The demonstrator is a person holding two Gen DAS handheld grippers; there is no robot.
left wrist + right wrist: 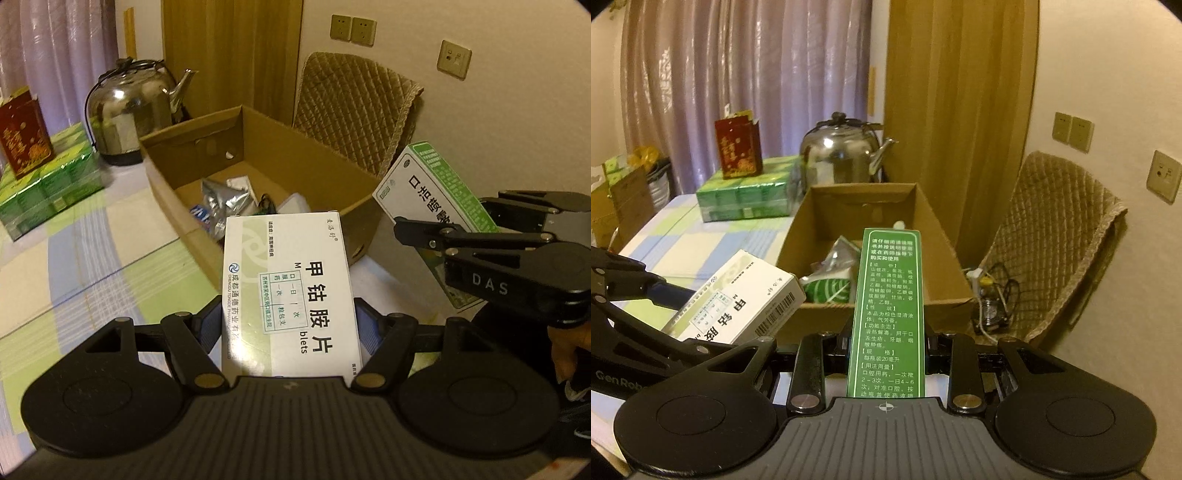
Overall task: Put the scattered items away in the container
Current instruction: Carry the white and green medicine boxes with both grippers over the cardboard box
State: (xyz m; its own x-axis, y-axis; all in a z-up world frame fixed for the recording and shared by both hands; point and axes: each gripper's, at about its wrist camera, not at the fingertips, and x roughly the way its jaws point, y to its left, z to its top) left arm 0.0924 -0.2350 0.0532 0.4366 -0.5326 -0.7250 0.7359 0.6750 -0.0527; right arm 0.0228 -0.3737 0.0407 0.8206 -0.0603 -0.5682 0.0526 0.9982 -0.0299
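Observation:
My left gripper (290, 325) is shut on a white medicine box (288, 291) with black Chinese print, held just short of the near edge of the open cardboard box (258, 147). To its right, my right gripper (424, 232) holds a green and white medicine box (428, 184) tilted beside the carton's near right corner. In the right wrist view my right gripper (886, 345) is shut on that green box (888, 314), which points at the cardboard box (938, 236). The white medicine box (738, 299) shows at the left. Foil packets (225, 199) and a green-white pack (831, 288) lie inside the carton.
A steel kettle (129, 107) stands behind the carton. A stack of green packs (48, 181) with a red box (24, 133) on top sits at the left on the checked tablecloth (92, 266). A quilted chair (1052, 229) and cables (993, 295) are on the right by the wall.

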